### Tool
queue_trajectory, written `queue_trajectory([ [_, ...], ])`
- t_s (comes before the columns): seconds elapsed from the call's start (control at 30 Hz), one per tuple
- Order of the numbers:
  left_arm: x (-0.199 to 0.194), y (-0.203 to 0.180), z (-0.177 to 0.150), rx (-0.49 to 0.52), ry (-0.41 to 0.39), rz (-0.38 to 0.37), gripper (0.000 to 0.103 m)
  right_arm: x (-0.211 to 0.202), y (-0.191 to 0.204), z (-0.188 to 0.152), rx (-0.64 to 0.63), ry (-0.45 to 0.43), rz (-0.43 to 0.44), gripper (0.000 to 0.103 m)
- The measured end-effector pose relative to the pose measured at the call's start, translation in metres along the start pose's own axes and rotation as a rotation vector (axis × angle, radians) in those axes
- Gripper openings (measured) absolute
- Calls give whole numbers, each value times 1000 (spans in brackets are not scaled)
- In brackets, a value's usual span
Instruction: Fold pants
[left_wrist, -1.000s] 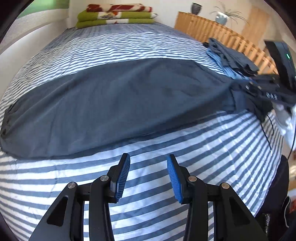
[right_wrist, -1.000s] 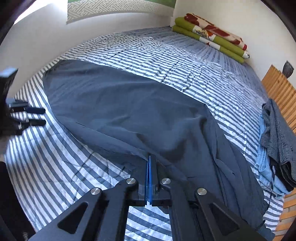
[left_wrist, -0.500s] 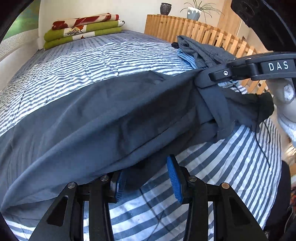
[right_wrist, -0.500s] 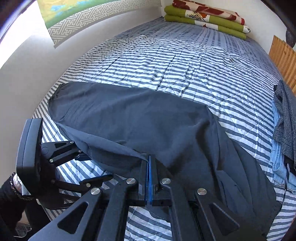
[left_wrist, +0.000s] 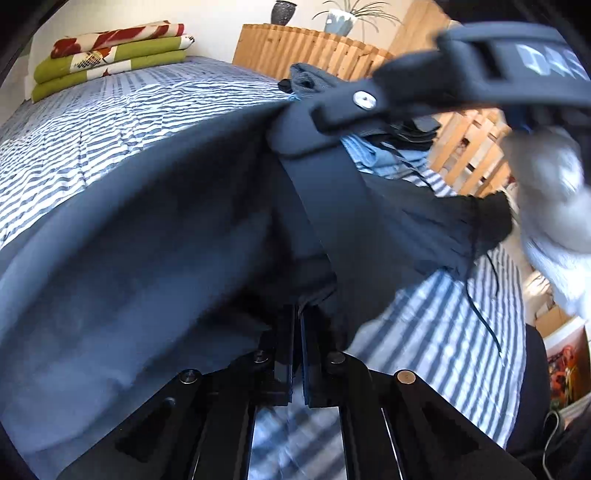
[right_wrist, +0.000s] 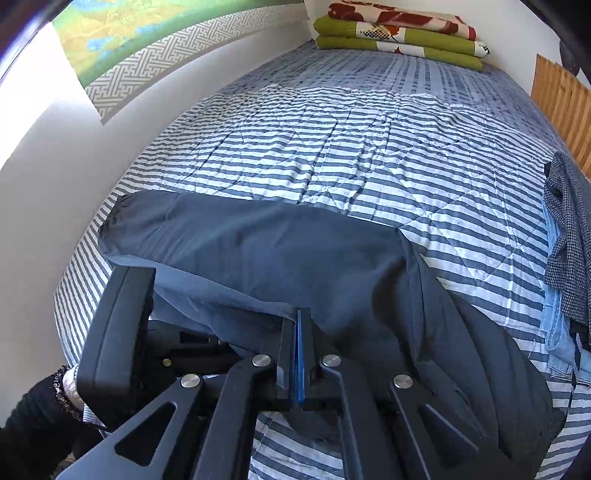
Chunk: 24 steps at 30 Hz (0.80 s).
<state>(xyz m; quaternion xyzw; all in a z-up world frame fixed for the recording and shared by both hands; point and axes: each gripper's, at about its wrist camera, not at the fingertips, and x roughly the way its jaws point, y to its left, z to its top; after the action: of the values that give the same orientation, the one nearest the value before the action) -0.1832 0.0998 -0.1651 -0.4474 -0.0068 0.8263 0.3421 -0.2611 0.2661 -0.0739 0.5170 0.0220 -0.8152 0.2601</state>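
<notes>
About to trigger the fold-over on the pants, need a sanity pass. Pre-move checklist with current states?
1. Left gripper shut on the dark navy fabric pants: ok; its jaws have just been closing, cloth between them.
2. Right gripper shut on the pants' near edge: ok.
3. Far end of the pants flat on the blue-and-white striped quilt: ok.
4. Quilt beyond the pants free for the fold: ok.
5. Pile of grey and light-blue clothes apart from the pants: ok in the right wrist view.
6. Both fabric layers caught in each grip: cannot tell.
</notes>
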Motion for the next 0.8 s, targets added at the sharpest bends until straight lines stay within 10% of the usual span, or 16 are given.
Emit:
queue_trajectory([
  [0.3, -37, -54, -68, 76, 113, -54, 8, -1, 7, -10, 14, 7, 90, 2],
  [0.5, -66, -54, -85, -24, 67, -69, 69, -12, 12, -52, -12, 39, 91, 13],
  [0.7, -38, -59, -70, -91, 44, -62, 68, -99, -71, -129, 217, -164, -66, 34],
  [0.73, -31, -61, -70, -86, 64, -78, 62, -111, -92, -147, 266, -186, -133, 37],
  [0.8, -17, -68, -68, -45, 117, -54, 17, -125, -138, -186, 389, -183, -261, 39],
])
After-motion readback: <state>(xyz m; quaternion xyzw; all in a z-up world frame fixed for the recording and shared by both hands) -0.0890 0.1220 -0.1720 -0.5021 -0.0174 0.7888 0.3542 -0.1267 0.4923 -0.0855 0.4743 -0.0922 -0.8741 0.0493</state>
